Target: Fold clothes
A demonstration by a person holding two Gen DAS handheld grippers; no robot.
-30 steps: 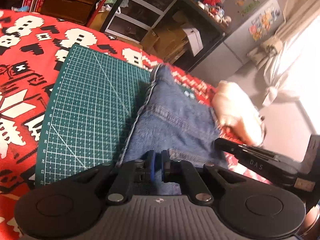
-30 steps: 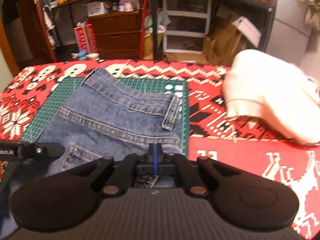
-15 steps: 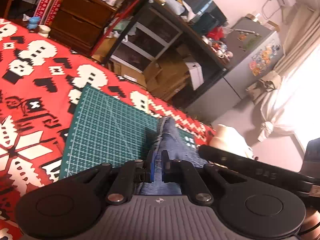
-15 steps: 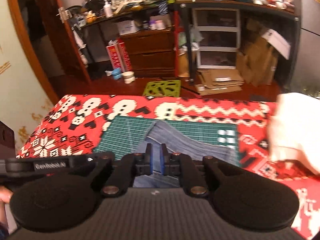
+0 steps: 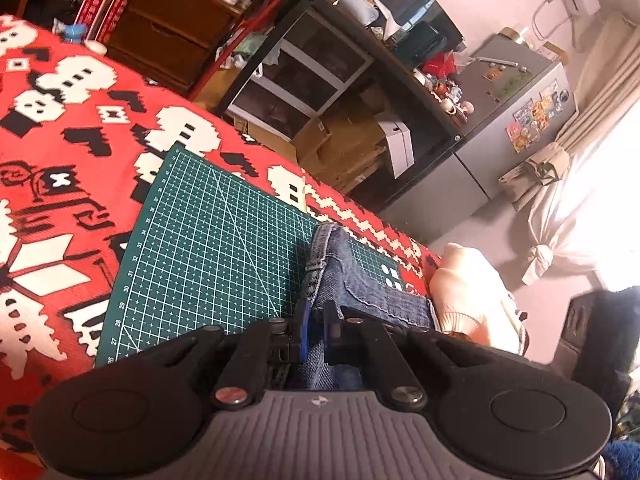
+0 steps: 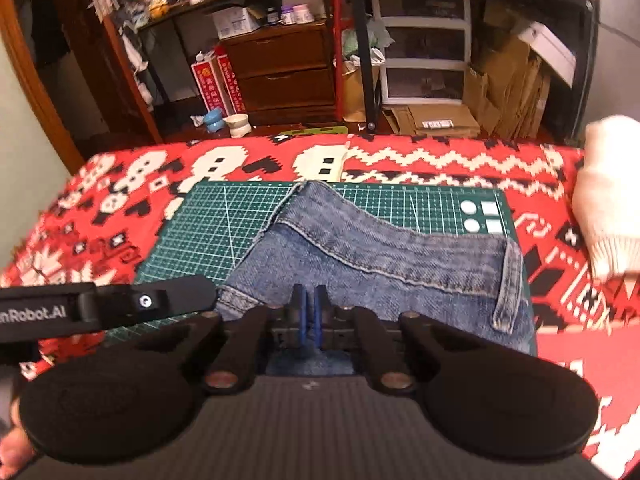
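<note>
Two garments on view: across the red patterned surface (image 6: pixel 120 208), a green cutting mat (image 6: pixel 224 220) carrying denim jeans (image 6: pixel 380 256), cream sweater (image 6: pixel 608 208) at 3 o'clock. Left claw (image 5: pixel 314 332) and right claw (image 6: pixel 309 316) each pinched on the denim's near edge. Best lifted level, carried toward 12 o'clock, edges matched.

Left claw (image 5: pixel 315 330) nearly closed over jeans (image 5: pixel 352 280), green cutting mat (image 5: pixel 208 248), cream sweater (image 5: pixel 472 296) beside
</note>
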